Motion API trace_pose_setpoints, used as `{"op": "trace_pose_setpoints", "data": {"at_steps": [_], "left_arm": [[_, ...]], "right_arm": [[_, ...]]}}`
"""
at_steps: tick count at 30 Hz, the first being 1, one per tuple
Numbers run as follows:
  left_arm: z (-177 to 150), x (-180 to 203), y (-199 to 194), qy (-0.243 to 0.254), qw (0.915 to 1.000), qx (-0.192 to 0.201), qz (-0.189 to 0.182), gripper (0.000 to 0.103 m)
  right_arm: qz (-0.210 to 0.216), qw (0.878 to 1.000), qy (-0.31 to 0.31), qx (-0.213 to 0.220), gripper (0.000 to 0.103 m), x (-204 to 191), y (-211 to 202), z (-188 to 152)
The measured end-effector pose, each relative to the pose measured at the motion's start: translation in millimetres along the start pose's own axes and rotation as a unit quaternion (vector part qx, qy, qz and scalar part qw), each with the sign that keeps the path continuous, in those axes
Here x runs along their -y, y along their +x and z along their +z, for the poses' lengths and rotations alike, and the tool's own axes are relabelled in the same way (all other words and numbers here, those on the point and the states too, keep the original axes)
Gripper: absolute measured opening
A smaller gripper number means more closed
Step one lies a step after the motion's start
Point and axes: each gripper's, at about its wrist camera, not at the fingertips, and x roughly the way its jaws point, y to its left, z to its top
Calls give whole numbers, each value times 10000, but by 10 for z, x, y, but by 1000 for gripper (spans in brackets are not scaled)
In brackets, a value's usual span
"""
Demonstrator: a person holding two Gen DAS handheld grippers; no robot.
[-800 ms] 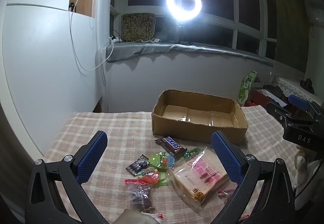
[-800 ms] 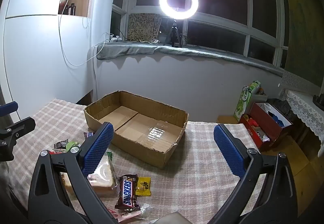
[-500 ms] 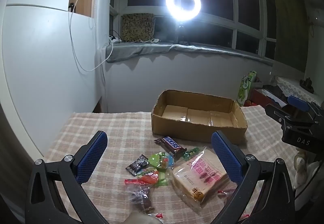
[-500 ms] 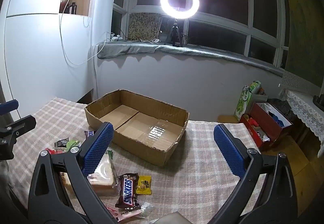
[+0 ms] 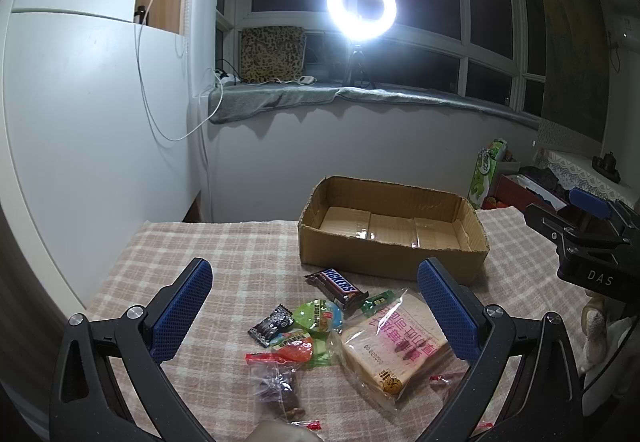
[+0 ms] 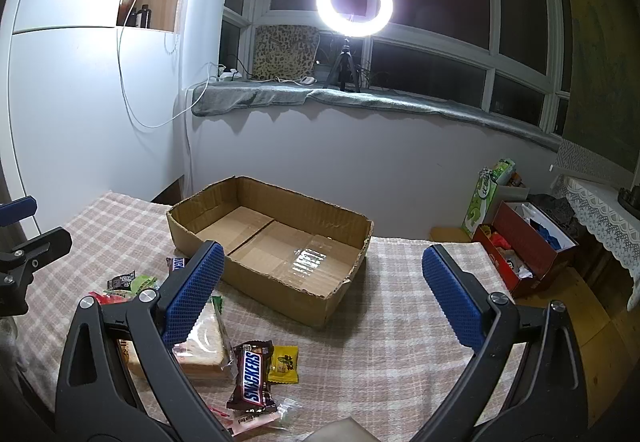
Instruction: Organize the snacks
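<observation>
An empty cardboard box (image 5: 394,248) (image 6: 276,284) lies on the checked tablecloth. In front of it is a loose pile of snacks: a Snickers bar (image 5: 336,284), a bagged slice of bread (image 5: 394,348), a green jelly cup (image 5: 318,316), a small black packet (image 5: 270,324) and a clear bag of brown sweets (image 5: 278,388). A second Snickers bar (image 6: 252,380) and a yellow candy (image 6: 284,358) show in the right wrist view. My left gripper (image 5: 316,306) hangs open above the pile. Over bare cloth beside the box, my right gripper (image 6: 322,294) is open too. Neither holds anything.
A checked cloth (image 5: 224,258) covers the table up to the white wall at left. A ring light (image 5: 362,0) glares from the windowsill. On the floor at right stand a red box (image 6: 524,242) and a green bag (image 6: 486,198).
In the right wrist view the box and snacks have slid slightly down and right, so that gripper drifted a little. The left view is almost unchanged.
</observation>
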Motion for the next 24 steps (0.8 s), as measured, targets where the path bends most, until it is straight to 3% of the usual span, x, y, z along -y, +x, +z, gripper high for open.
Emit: {"op": "trace_pose_setpoints", "data": {"at_steps": [24], "left_arm": [[13,6,-16,-2,10000,0,2,102]], "right_arm": [[3,10000,-7,-2,101,-5,7,-2]]}}
